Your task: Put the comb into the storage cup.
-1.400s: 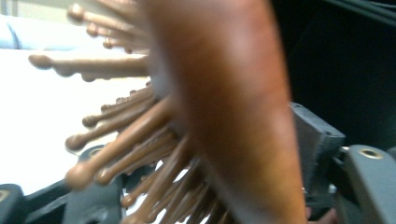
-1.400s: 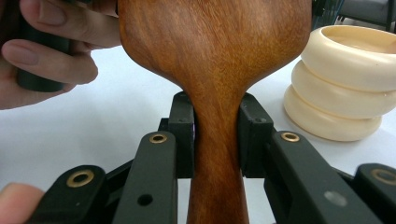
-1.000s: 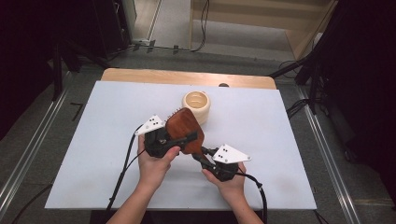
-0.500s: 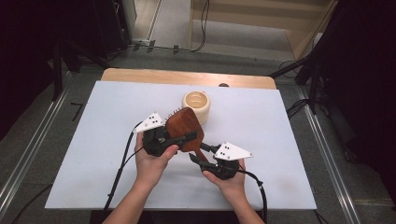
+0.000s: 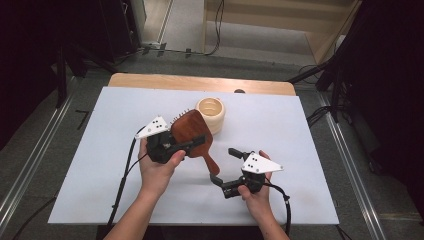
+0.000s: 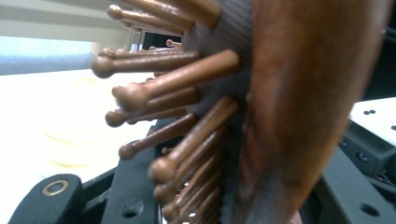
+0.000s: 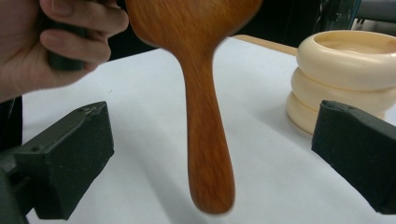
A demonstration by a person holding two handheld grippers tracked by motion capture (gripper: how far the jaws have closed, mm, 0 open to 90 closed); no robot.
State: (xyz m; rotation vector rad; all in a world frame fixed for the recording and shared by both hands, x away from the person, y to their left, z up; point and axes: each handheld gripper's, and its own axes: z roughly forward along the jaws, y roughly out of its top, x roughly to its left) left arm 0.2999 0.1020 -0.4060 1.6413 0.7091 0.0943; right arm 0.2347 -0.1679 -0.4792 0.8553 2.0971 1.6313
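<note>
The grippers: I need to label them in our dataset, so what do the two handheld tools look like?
Each is a black block-built body. The left gripper and right gripper each carry a pale grey three-cornered plate with small dark dots. A black cable trails from each towards the person. The jaws are black and blocky. Forearms are bare, no sleeves.

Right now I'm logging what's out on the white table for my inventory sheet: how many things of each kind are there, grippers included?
Wooden hairbrush: 1, clamped in the left gripper
Cream ribbed cup: 1
Handheld grippers: 2, the left gripper and the right gripper, whose jaws have just been opening, the brush handle between them, untouched
Total: 4
</note>
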